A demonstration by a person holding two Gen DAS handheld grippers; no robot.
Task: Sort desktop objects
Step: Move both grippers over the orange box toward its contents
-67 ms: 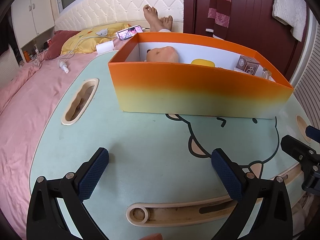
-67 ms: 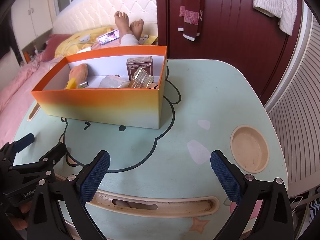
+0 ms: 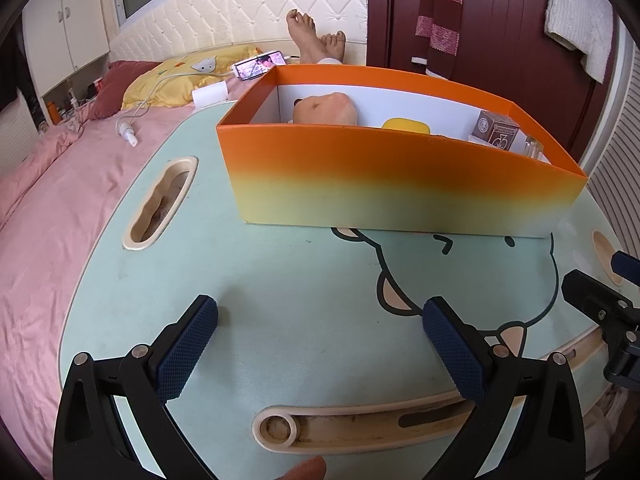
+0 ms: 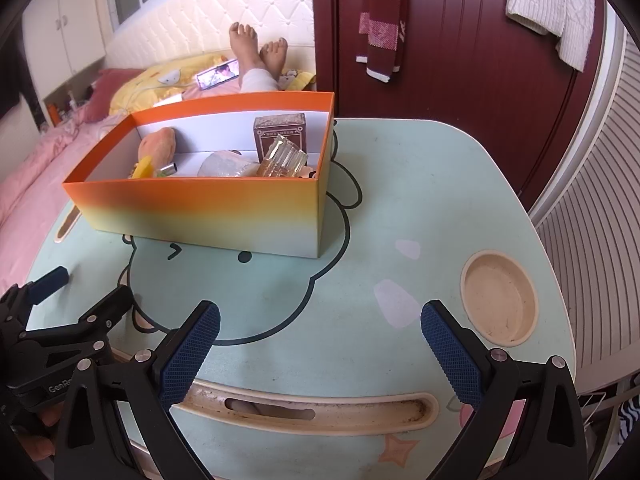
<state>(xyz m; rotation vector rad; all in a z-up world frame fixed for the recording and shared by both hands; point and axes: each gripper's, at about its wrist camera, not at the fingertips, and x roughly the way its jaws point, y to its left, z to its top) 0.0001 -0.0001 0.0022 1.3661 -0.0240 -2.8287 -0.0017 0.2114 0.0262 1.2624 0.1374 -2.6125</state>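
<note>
Mint-green, the lap table [image 4: 400,184] fills your view, with the orange-to-yellow box [image 4: 208,216] standing on its far left part. Inside the box lie a plush toy [image 4: 158,146], a brown carton [image 4: 280,132] and a glass bottle [image 4: 282,158] leaning against it. Your left gripper [image 3: 318,344] and right gripper [image 4: 320,344] both hover over the near edge, fingers spread wide, holding nothing.

Orange box [image 3: 400,184] wall hides its contents' lower parts.
</note>
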